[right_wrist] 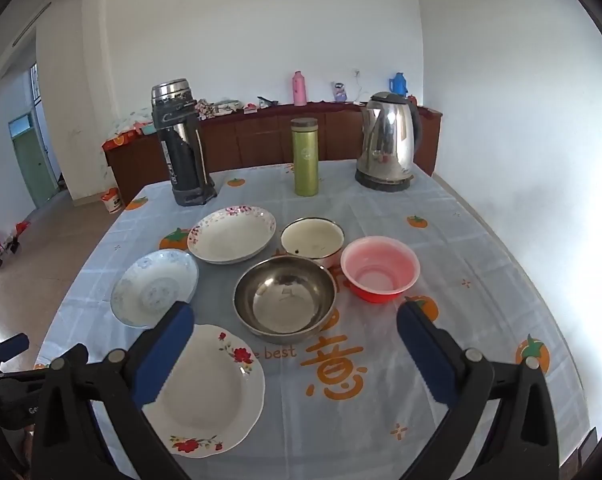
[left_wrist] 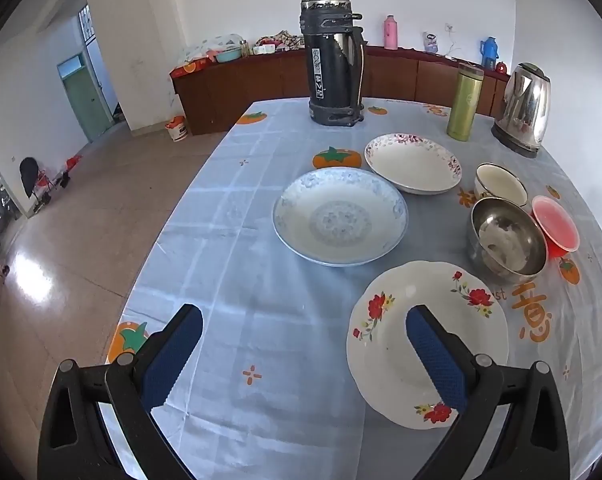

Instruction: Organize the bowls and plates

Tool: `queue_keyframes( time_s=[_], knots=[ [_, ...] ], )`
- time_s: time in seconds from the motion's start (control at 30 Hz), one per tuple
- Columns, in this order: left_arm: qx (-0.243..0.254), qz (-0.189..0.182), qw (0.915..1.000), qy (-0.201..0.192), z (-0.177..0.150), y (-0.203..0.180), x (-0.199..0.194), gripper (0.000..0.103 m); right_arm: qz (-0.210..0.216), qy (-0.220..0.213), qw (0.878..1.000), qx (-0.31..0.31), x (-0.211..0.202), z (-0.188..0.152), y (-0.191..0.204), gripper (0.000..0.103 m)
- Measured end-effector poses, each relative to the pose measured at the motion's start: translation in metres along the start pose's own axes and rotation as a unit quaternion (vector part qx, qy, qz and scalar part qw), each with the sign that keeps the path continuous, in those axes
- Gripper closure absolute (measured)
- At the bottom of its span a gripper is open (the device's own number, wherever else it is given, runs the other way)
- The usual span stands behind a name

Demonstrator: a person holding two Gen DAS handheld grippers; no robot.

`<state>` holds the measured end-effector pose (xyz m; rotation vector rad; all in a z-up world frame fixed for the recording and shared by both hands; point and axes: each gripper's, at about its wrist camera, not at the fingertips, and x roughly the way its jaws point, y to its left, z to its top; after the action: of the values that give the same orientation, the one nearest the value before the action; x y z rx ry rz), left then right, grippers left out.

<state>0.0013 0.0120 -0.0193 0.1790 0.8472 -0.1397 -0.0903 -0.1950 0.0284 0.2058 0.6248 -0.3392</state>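
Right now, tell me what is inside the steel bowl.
The steel bowl holds nothing but a few small specks and reflections on its shiny bottom. The right view shows its whole inside, so nothing is covered. It is not stacked with another dish.

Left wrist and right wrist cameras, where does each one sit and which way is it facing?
Left wrist: on the left tool, angled down across the table's left side at the red-flower plate and blue-patterned plate; its open blue fingers show.
Right wrist: on the right tool, facing the steel bowl and red bowl; its open fingers show.
Shared: all plates, bowls, the black thermos and kettle.
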Motion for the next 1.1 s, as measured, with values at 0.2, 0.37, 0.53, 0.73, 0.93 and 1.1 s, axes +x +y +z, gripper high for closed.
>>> queue_keyframes(
  time_s=[0.2, 0.37, 0.53, 0.73, 0.93, 1.1],
  knots=[
    [0.001, -0.003, 1.0, 0.003, 0.0, -0.001, 0.003, 0.001, 0.0, 0.007, 1.0, 0.002, 0.004, -0.001, 0.0, 0.0],
    [0.002, -0.001, 1.0, 0.004, 0.0, -0.003, 0.003, 0.001, 0.005, 0.014, 1.0, 0.006, 0.007, -0.002, -0.002, 0.0],
    [0.002, -0.003, 1.0, 0.004, -0.001, -0.003, 0.004, 0.001, 0.009, 0.013, 1.0, 0.004, 0.006, -0.002, -0.001, 0.0],
    [0.005, -0.007, 1.0, 0.002, -0.003, -0.005, 0.006, 0.001, 0.021, 0.026, 0.999, 0.018, 0.012, -0.005, -0.003, 0.0],
    [0.007, -0.014, 0.9999, 0.006, -0.003, -0.008, 0.01, 0.001, 0.018, 0.026, 0.999, 0.017, 0.013, -0.005, -0.005, 0.0],
    [0.011, -0.014, 0.9998, 0.012, -0.003, -0.011, 0.017, 0.001, 0.017, 0.029, 0.999, 0.016, 0.015, -0.006, -0.006, 0.0]
  ],
)
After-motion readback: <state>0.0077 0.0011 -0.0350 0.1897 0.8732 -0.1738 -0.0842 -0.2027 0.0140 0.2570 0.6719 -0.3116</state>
